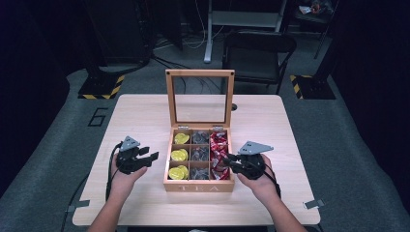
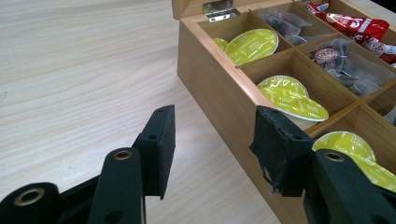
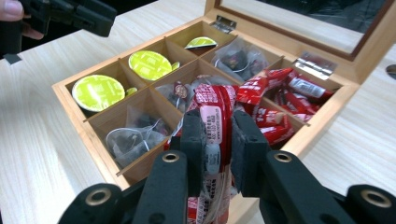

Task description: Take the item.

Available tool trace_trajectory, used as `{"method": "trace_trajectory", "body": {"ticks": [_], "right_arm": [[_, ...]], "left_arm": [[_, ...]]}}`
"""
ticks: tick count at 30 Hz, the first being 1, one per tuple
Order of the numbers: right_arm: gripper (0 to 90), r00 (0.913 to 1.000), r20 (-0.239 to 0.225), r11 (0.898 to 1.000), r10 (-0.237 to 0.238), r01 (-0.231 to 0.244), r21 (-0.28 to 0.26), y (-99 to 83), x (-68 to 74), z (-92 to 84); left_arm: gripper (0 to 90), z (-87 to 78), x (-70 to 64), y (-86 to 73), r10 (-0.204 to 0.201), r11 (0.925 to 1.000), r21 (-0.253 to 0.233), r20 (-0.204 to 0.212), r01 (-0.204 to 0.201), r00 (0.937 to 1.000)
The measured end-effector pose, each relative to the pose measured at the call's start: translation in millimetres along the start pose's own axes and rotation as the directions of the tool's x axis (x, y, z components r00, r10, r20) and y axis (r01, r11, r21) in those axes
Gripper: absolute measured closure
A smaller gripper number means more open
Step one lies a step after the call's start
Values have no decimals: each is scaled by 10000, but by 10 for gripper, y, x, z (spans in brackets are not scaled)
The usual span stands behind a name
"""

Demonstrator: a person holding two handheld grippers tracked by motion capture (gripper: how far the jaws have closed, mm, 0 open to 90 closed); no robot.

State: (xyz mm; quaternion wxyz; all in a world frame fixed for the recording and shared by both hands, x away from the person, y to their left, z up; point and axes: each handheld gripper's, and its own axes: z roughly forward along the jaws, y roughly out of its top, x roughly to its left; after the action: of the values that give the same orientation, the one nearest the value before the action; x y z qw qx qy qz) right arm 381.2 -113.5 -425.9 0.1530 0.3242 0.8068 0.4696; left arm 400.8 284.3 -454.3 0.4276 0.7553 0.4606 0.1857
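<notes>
A wooden tea box (image 1: 198,187) stands open in the middle of the table, its glass lid (image 1: 199,99) upright. The left column holds yellow-green capsules (image 2: 254,44), the middle column clear tea bags (image 3: 135,133), the right column red packets (image 3: 299,88). My right gripper (image 3: 218,119) is shut on one red packet (image 3: 215,105), lifted a little above the box's near right corner; in the high view it (image 1: 226,161) hovers at that corner. My left gripper (image 2: 214,116) stands open and holds nothing, just outside the box's left wall, level with the table (image 1: 151,153).
Bare tabletop (image 1: 135,116) lies left of the box and more (image 1: 261,121) to its right. Beyond the table's far edge stands a black folding chair (image 1: 258,48). The upright lid blocks the way over the box's back.
</notes>
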Motion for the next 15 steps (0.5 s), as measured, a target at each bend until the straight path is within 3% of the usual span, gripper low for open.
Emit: {"method": "trace_trajectory", "body": {"ticks": [15], "right_arm": [[762, 9979, 519, 9989, 378, -363, -309, 5, -169, -160]], "left_arm": [[490, 1, 3, -4, -8, 10000, 12, 4, 8, 10000]]}}
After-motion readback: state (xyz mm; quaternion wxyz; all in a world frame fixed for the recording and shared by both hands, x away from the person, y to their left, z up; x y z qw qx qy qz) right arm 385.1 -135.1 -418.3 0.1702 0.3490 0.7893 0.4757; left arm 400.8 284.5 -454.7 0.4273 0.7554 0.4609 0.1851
